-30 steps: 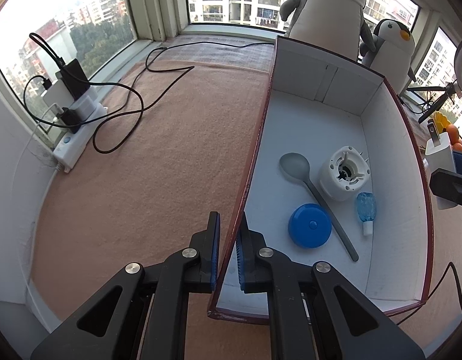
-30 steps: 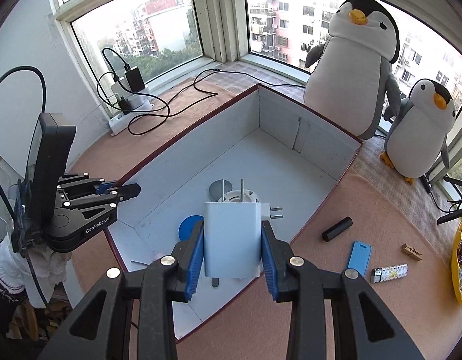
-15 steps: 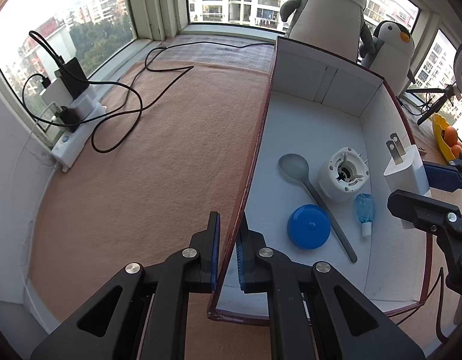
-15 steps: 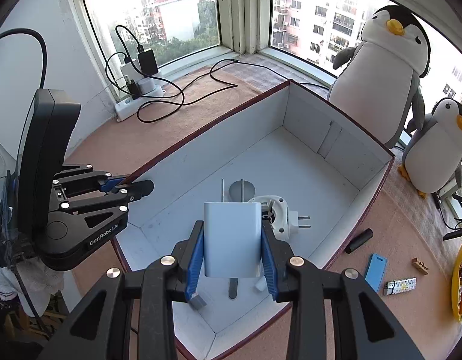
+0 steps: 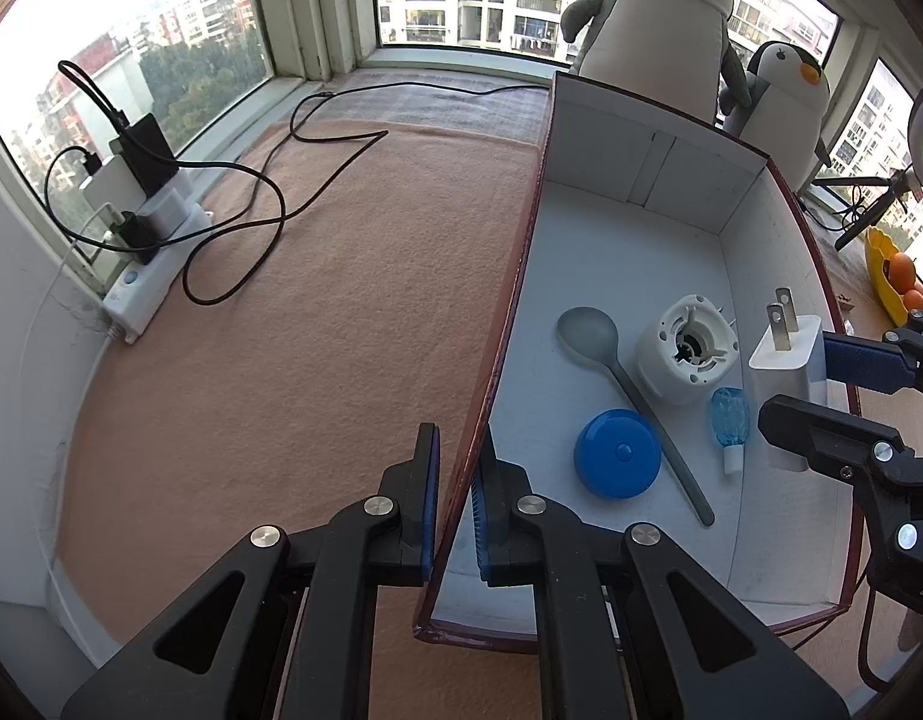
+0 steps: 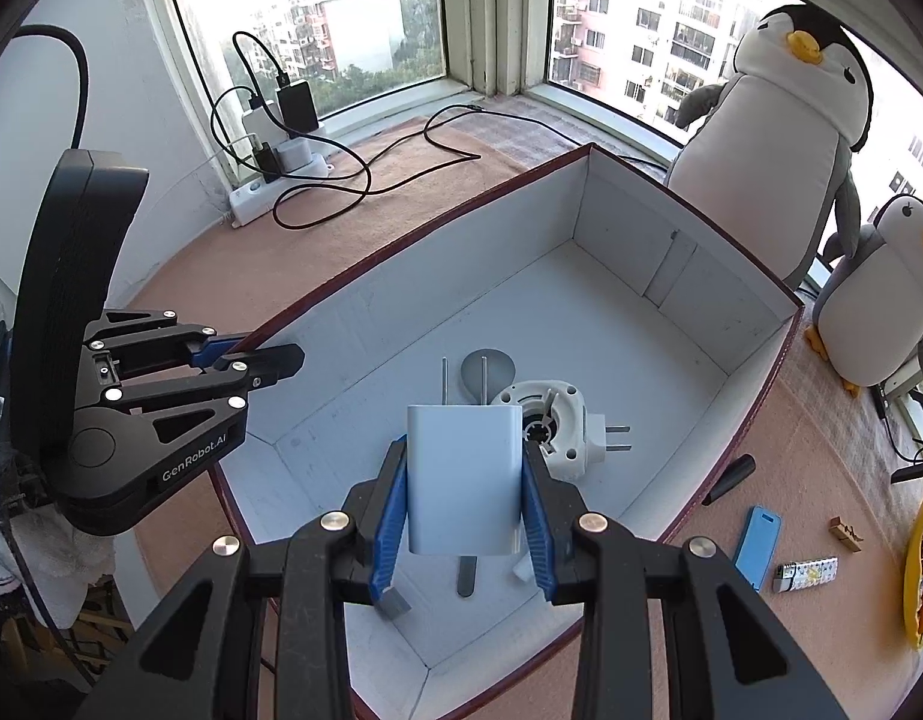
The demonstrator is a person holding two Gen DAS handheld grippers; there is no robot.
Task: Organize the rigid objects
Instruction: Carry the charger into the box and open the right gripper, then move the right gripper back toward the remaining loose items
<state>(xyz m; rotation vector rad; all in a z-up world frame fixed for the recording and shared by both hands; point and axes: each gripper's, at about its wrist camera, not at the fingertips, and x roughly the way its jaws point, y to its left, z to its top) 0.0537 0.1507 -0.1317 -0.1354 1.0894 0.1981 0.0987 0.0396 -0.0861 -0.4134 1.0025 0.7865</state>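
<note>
My right gripper [image 6: 461,483] is shut on a white charger plug [image 6: 461,480], held above the floor of the open white box [image 6: 611,312]. The charger also shows in the left wrist view [image 5: 785,360], over the box's right side. My left gripper [image 5: 458,480] is shut on the box's left wall [image 5: 503,336]. Inside the box lie a grey spoon [image 5: 617,372], a white round adapter [image 5: 686,357], a blue round lid [image 5: 617,453] and a small blue bottle [image 5: 730,417].
Outside the box on the right lie a black cylinder [image 6: 728,471], a blue card [image 6: 758,546], a lighter [image 6: 806,573] and a wooden clip [image 6: 845,531]. Two plush penguins [image 6: 773,138] stand behind the box. A power strip with cables [image 5: 149,264] sits at the window.
My right gripper has carried the charger farther over the box interior and lower. The left gripper keeps its hold on the box wall.
</note>
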